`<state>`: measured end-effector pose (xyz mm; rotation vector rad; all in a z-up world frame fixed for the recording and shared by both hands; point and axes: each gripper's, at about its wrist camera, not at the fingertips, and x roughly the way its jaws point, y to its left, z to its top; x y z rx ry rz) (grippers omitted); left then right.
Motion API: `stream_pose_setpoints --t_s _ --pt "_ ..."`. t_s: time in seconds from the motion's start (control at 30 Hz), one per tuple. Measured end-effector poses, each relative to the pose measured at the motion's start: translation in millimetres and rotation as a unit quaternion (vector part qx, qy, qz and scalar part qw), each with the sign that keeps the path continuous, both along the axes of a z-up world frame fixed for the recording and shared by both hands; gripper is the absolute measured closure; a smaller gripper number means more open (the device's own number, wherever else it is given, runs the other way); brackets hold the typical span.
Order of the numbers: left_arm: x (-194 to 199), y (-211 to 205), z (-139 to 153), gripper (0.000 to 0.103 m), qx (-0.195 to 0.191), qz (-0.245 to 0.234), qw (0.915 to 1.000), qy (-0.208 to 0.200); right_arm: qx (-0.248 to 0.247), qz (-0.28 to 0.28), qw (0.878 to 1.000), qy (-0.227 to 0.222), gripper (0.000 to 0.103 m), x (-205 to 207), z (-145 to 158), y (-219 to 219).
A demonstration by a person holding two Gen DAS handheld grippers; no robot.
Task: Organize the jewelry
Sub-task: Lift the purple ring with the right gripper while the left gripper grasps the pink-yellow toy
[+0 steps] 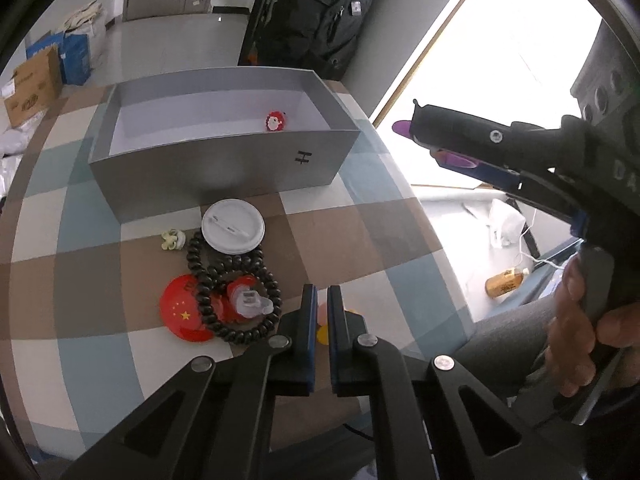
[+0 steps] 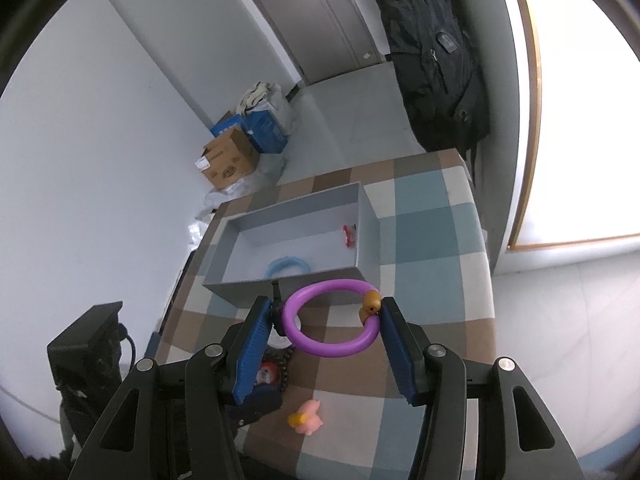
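Note:
My right gripper point(image 2: 330, 316) is shut on a purple ring bracelet point(image 2: 320, 350) with an orange charm, held above the checked table just in front of the grey box point(image 2: 370, 220). The gripper also shows in the left wrist view point(image 1: 424, 136), right of the box. The box holds a red hedgehog clip point(image 1: 276, 121) and a light blue ring point(image 2: 289, 266). My left gripper point(image 1: 322, 300) is nearly shut and empty, low over the table beside a black bead bracelet point(image 1: 240, 280), a red flag badge point(image 1: 180, 312), a white badge point(image 1: 233, 226) and a small pale flower clip point(image 1: 173, 239).
A pink and yellow duck clip point(image 2: 306, 422) lies near the table's front edge. The checked table point(image 1: 340, 236) drops off at the right. A black backpack point(image 1: 320, 12) hangs behind the box. Cardboard and blue boxes point(image 2: 240, 148) stand on the floor.

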<state>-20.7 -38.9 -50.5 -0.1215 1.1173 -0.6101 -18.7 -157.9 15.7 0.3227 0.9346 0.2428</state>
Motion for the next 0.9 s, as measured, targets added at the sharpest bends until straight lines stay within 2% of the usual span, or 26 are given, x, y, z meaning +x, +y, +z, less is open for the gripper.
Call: stream_pose_setpoints --t_s 0.07,0.13,0.2,0.23,0.47,0.57,0.6,0.67,0.8,0.9 --pt "-3 -4 -2 0.099 -0.003 -0.009 0.9999 0.012 0.004 -0.003 1.000 -0.002 0.050 0 1 -3" --pt "-6 -10 -4 0.086 0.005 -0.020 0.9997 0.014 0.006 -0.006 1.000 -0.001 0.050 0 1 -4" --pt "-9 -17 -7 0.066 0.018 -0.028 0.9994 0.005 0.010 -0.008 1.000 0.000 0.050 0 1 -6" --pt "-10 -19 -8 0.064 0.026 -0.027 0.9993 0.003 0.011 -0.009 1.000 -0.001 0.050 0 2 -6" --pt "-7 -36 -26 0.064 0.073 -0.034 0.9967 -0.004 0.018 -0.015 1.000 -0.005 0.050 -1 6 -11" --pt "-9 -42 -27 0.065 0.087 -0.039 0.9951 -0.026 0.020 -0.016 1.000 -0.005 0.050 -2 6 -12" --pt "-11 -43 -26 0.078 0.090 -0.041 0.9946 -0.031 0.020 -0.016 1.000 -0.005 0.050 -2 6 -13" --pt "-10 -46 -27 0.082 0.099 -0.044 0.9937 -0.029 0.018 -0.017 1.000 -0.006 0.050 -2 6 -13" --pt "-5 -37 -23 0.083 0.069 -0.027 0.9972 -0.014 0.020 -0.019 1.000 -0.005 0.050 -2 7 -15" --pt "-1 -24 -7 0.083 0.042 -0.012 0.9988 -0.023 0.018 -0.015 1.000 -0.007 0.050 -2 6 -15"
